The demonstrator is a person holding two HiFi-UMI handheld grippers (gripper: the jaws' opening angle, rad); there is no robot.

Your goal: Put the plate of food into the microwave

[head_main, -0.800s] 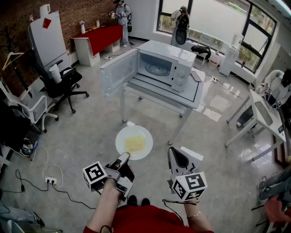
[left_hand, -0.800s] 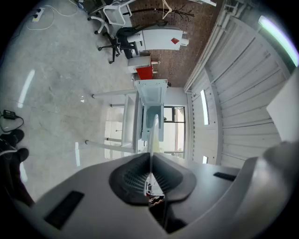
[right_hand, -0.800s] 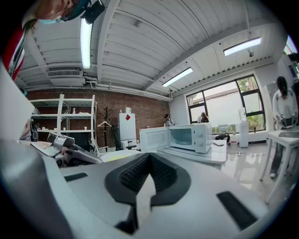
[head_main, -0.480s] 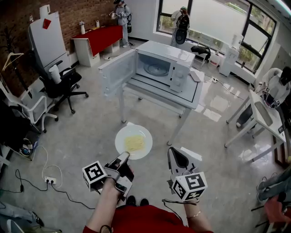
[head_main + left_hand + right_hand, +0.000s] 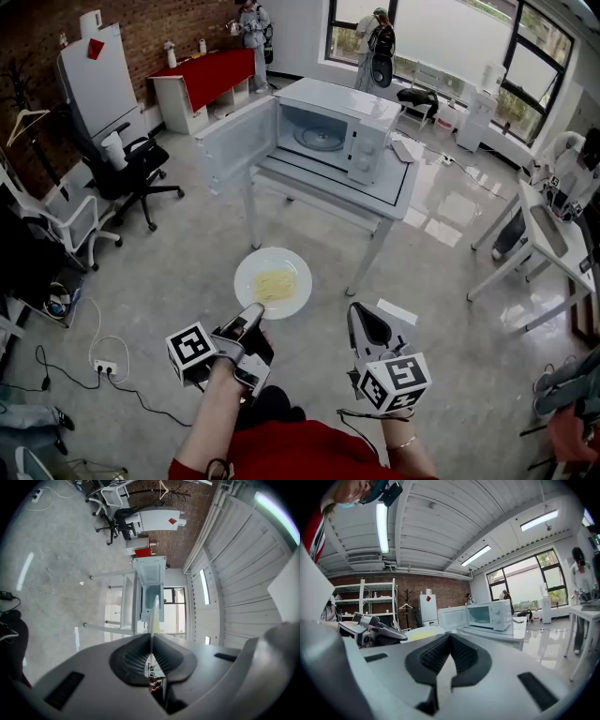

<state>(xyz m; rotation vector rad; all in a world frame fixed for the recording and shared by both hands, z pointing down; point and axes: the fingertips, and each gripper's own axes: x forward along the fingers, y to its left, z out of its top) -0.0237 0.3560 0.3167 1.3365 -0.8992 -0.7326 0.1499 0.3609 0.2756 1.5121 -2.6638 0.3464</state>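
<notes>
A white plate [image 5: 273, 282] with yellow food [image 5: 273, 284] hangs level above the floor, short of the table. My left gripper [image 5: 251, 315] is shut on its near rim. In the left gripper view the plate [image 5: 153, 616] shows edge-on between the pads, in line with the microwave [image 5: 151, 588]. The white microwave [image 5: 330, 131] stands on a white table [image 5: 398, 194] with its door [image 5: 236, 143] swung open to the left. My right gripper [image 5: 362, 316] floats to the right of the plate, shut and empty. The right gripper view shows the microwave [image 5: 488, 613] ahead and the plate [image 5: 423, 632] at its left.
A black office chair [image 5: 131, 169] and white chairs [image 5: 66, 220] stand at the left. A power strip with cables [image 5: 103, 367] lies on the floor near my left side. Another white table [image 5: 548, 234] is at the right. People stand far back by a red-covered table [image 5: 211, 77].
The plate and my left gripper have moved a little forward towards the table. The microwave sits slightly nearer in the head view. The right gripper holds its place.
</notes>
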